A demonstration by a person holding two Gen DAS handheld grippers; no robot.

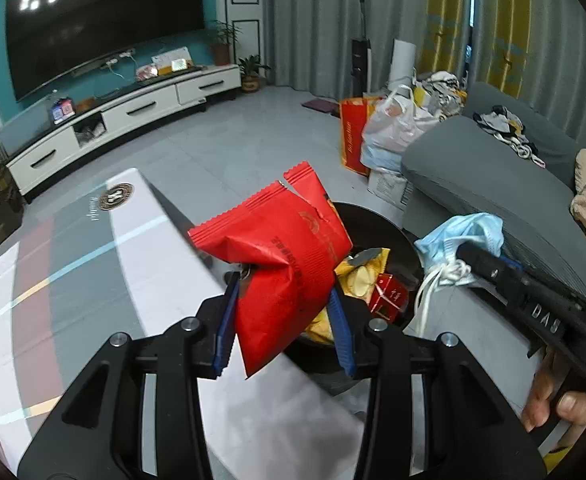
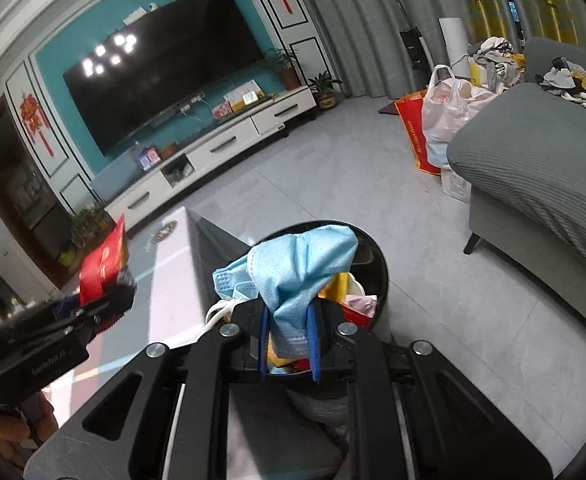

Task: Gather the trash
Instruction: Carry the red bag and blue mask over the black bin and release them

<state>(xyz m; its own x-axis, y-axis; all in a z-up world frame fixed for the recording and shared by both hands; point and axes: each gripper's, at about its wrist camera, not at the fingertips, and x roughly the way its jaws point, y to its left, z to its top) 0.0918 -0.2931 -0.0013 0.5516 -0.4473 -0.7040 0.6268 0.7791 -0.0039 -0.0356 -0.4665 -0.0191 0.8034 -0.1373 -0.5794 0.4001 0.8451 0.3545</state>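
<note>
My left gripper (image 1: 283, 322) is shut on a crumpled red snack bag (image 1: 281, 260), held over the near rim of a round black trash bin (image 1: 389, 228) that holds yellow and red wrappers. My right gripper (image 2: 289, 340) is shut on a light blue face mask (image 2: 297, 264) with white ear loops, above the same bin (image 2: 373, 264). In the left wrist view the mask (image 1: 465, 236) and the right gripper body show at the right. The red bag (image 2: 103, 268) shows at the left in the right wrist view.
A table with a striped cloth (image 1: 73, 280) lies left of the bin. A grey sofa (image 1: 493, 184) stands to the right, with bags (image 1: 389, 128) piled on the floor beyond it. A TV (image 1: 101, 28) and white cabinet (image 1: 133, 116) line the far wall across open grey floor.
</note>
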